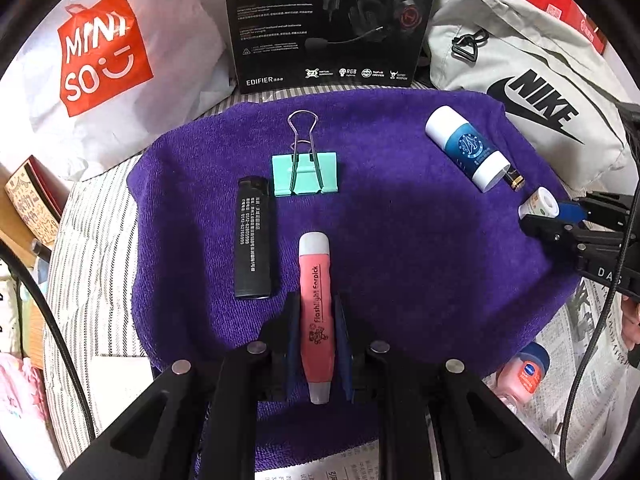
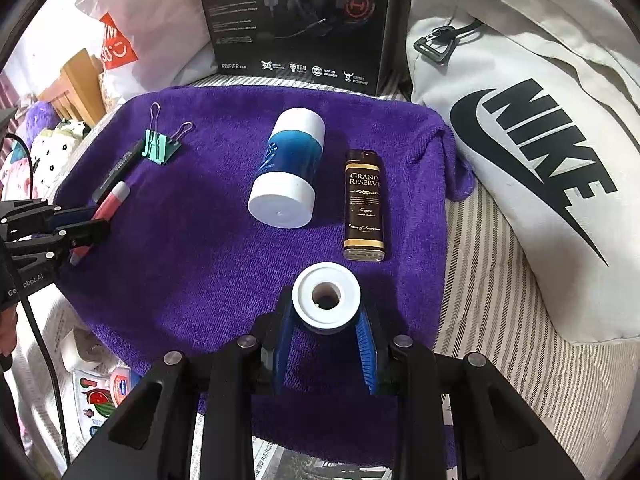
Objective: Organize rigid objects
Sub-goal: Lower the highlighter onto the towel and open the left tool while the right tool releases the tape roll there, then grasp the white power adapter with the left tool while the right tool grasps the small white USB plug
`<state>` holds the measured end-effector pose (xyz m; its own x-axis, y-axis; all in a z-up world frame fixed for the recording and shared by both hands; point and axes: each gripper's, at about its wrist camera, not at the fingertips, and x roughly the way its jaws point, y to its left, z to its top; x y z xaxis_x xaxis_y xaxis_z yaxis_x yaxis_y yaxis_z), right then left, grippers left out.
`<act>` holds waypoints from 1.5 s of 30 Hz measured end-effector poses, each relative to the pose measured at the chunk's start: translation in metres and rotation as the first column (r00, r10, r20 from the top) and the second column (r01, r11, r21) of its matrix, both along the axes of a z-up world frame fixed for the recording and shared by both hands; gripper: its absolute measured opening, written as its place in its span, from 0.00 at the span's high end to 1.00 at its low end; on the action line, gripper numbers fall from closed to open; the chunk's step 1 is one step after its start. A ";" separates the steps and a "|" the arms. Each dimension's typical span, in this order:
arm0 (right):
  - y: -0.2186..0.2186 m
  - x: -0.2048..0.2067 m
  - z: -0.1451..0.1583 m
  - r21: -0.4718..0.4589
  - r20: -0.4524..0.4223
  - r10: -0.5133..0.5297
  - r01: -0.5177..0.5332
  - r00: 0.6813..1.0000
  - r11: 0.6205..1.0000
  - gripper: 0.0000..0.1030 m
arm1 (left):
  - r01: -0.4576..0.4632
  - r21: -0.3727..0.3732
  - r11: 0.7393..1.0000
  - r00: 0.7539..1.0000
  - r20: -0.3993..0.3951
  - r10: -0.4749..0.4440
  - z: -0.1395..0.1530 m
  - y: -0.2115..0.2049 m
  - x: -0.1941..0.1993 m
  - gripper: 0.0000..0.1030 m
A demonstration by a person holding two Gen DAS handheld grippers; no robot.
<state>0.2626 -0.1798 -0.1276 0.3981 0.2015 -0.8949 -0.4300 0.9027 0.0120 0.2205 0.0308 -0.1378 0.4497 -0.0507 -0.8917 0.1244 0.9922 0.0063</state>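
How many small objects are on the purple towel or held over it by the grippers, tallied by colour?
Black: 1, the lighter
Mint green: 1, the binder clip
Pink: 1, the flashlight earpick, between the left gripper's fingers
Blue and white: 1, the cylinder bottle
Brown and gold: 1, the Grand Reserve lighter
White: 1, the small roll, between the right gripper's fingers
Total: 6

From the left wrist, the brown bottle (image 1: 513, 178) is mostly hidden behind the blue-and-white tube (image 1: 466, 148). Headphone box (image 1: 328, 20) top's cut off, fine print unreadable.
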 end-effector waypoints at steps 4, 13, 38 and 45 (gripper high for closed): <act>0.000 0.002 0.000 0.007 -0.019 0.006 -0.006 1.000 1.000 0.69 | -0.002 0.004 1.000 1.000 -0.007 0.002 0.001 -0.001 -0.001 0.83; 0.004 -0.015 0.008 -0.034 -0.020 0.038 -0.038 0.999 0.999 0.52 | 0.004 -0.011 1.000 0.999 -0.031 -0.005 0.003 -0.004 -0.008 0.58; -0.045 -0.136 0.061 0.104 0.008 -0.088 0.087 0.996 0.991 0.42 | 0.007 -0.085 0.996 0.999 0.042 -0.003 0.050 -0.017 -0.106 0.51; -0.058 -0.168 0.048 0.099 -0.027 -0.104 0.107 0.994 0.989 0.42 | 0.043 -0.068 0.997 0.999 0.003 -0.043 0.022 -0.031 -0.111 0.51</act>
